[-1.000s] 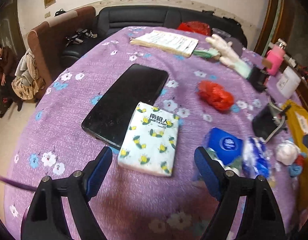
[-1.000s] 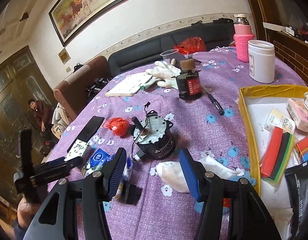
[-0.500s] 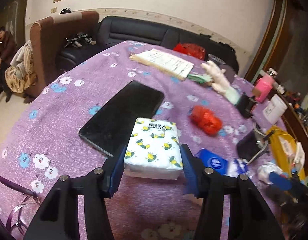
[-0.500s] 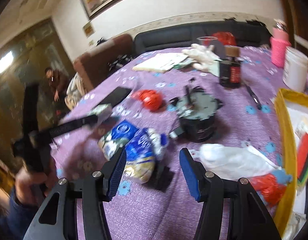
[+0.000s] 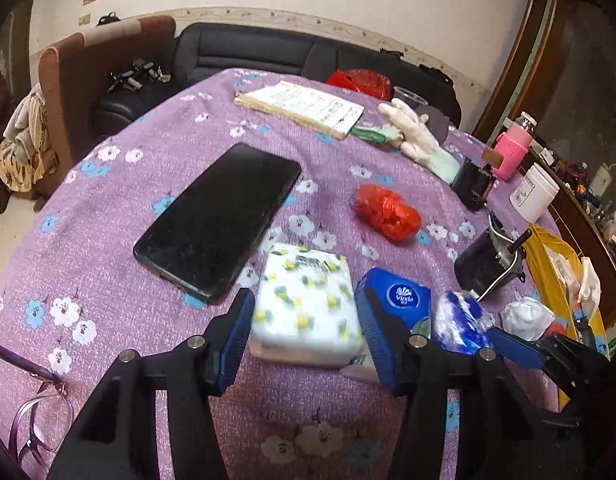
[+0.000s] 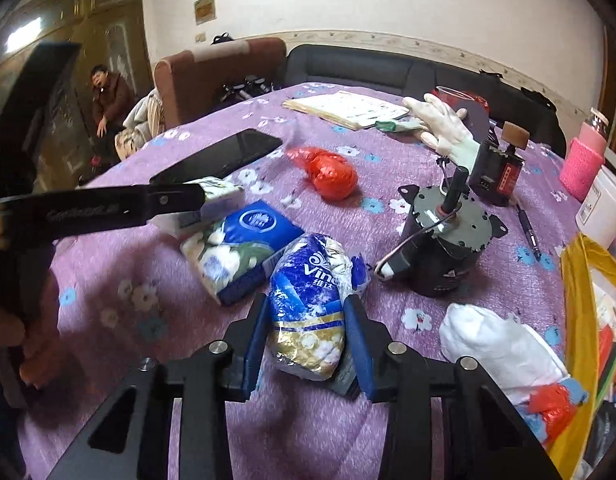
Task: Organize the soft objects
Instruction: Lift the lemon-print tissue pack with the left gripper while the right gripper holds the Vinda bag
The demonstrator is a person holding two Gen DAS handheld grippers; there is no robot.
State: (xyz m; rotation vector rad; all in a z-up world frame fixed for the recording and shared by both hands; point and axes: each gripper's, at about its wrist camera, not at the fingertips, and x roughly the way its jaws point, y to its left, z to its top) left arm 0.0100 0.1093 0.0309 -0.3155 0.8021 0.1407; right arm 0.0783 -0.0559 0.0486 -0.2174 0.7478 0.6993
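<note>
The left gripper [image 5: 305,330] has closed its jaws onto the white tissue pack [image 5: 306,306], pads pressing both long sides; the pack's near end hides behind the jaws and its print is blurred. The right gripper [image 6: 304,340] has just been closing its jaws on the crumpled Vinda pack [image 6: 310,304], pads against its sides, its underside out of sight. Both packs lie on the purple tabletop [image 5: 108,208]. Touching the Vinda pack on its left lies the blue tissue box [image 6: 240,248]. Beyond the white pack, to its left, lies the phone [image 5: 218,218]. Beyond the Vinda pack, to the right, stands a motor [image 6: 444,236]; a white cloth [image 6: 500,344] beside it is partly cut off by a yellow tray [image 6: 576,320]. Farther back sits a red bag [image 6: 328,170].
</note>
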